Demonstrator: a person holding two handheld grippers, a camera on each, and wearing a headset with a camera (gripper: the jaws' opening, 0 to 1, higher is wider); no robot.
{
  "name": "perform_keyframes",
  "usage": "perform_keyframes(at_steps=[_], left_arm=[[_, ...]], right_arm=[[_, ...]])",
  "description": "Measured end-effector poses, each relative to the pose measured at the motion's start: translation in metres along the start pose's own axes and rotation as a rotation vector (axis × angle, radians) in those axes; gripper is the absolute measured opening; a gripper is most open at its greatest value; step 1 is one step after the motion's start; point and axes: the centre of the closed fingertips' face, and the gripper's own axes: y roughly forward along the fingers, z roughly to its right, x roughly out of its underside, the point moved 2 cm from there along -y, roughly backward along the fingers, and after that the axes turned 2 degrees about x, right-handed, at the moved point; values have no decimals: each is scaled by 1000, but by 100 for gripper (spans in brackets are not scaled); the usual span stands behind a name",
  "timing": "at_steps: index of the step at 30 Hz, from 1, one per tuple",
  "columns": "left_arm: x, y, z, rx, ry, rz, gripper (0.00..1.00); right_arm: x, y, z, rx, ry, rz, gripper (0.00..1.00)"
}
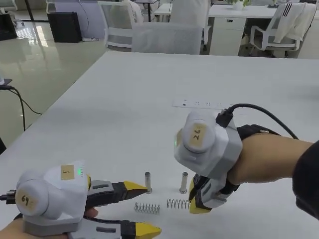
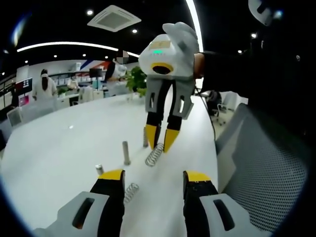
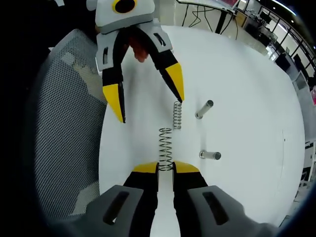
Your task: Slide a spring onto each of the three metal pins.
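Two short metal pins (image 1: 148,181) (image 1: 184,182) stand upright on the white table (image 1: 149,99). Two springs lie in front of them. My right gripper (image 1: 199,205) points down at the right spring (image 1: 178,203), and its yellow tips (image 3: 146,168) are pinched on that spring's near end (image 3: 165,145). The other spring (image 1: 147,207) lies flat between the spread jaws of my left gripper (image 1: 141,209), which is open and touches nothing. In the left gripper view a third grey pin (image 2: 145,139) seems to stand behind the right gripper (image 2: 161,137).
A white power strip (image 1: 204,104) lies flat beyond the pins. A black cable (image 1: 259,112) runs from the right gripper over the arm. Office chairs (image 1: 164,30) stand past the table's far edge. The left table edge (image 1: 45,119) drops to the floor.
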Motion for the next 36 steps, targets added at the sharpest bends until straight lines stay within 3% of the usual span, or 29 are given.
perform_keyframes(at_steps=[14, 21, 29, 36], left_arm=[[-17, 9, 9, 53, 58, 18, 30], [-18, 12, 13, 72, 78, 21, 22], [-19, 13, 14, 79, 97, 30, 9], [-16, 14, 12, 72, 112, 20, 4]], right_arm=[[-12, -15, -7, 7, -50, 9, 8], [-17, -15, -12, -1, -77, 5, 8], [-20, -16, -14, -10, -100, 2, 8], [-21, -17, -16, -12, -109, 3, 8]])
